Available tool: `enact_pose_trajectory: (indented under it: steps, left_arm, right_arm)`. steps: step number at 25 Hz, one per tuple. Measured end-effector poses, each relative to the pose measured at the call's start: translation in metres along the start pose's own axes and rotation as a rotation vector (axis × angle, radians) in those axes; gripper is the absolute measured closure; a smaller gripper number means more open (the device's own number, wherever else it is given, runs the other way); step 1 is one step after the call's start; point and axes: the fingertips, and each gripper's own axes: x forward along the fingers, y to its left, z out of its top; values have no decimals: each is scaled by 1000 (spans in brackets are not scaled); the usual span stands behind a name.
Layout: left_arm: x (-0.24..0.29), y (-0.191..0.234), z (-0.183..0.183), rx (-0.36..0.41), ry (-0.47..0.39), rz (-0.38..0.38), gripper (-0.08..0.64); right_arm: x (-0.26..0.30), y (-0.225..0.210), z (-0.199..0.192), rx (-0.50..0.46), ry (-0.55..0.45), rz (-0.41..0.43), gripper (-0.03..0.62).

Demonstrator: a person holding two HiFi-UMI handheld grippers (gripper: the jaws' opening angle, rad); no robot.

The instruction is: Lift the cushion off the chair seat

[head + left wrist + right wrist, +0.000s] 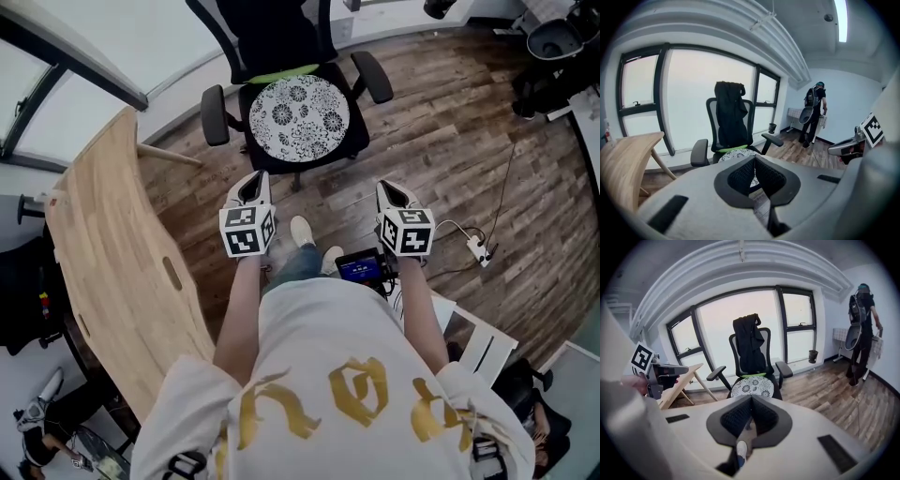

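A round white cushion (pixel 299 117) with a black flower pattern lies on the seat of a black office chair (pixel 281 37); a dark jacket hangs over the backrest. The cushion also shows in the right gripper view (pixel 752 387) and partly in the left gripper view (pixel 732 155). My left gripper (pixel 253 186) and right gripper (pixel 393 192) are held side by side in front of the chair, well short of the seat. Both have their jaws shut with nothing between them.
A curved wooden table (pixel 122 253) stands to the left of the chair. A white cable with a plug (pixel 478 248) lies on the wood floor at the right. A person with a backpack (pixel 862 333) stands at the far right of the room. Windows run behind the chair.
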Motion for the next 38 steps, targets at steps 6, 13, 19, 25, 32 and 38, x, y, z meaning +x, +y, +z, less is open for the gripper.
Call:
enact_pose_trajectory:
  steps: [6,13,19,25,32,38]
  left_arm:
    - [10,3,-2,-8,23,-1,549]
    - [52,16,5,-36,54,-15,549]
    - [102,44,21,-57,76,-5,549]
    - [153,80,49,-76,90,5,549]
    - [199,115,75,-87,99,10,549]
    - [223,140,83,-107,108,21,549]
  right_arm:
    - [4,-7,2,54,-26,21,581]
    - [36,-25,17,92,-14,12,581]
    - [88,-40,45,94,25,7,581]
    - [157,-40,94,58,43,34,581]
    - [213,-38,129,25,76,34,581]
    - [236,-37,139,-16,101,3,581]
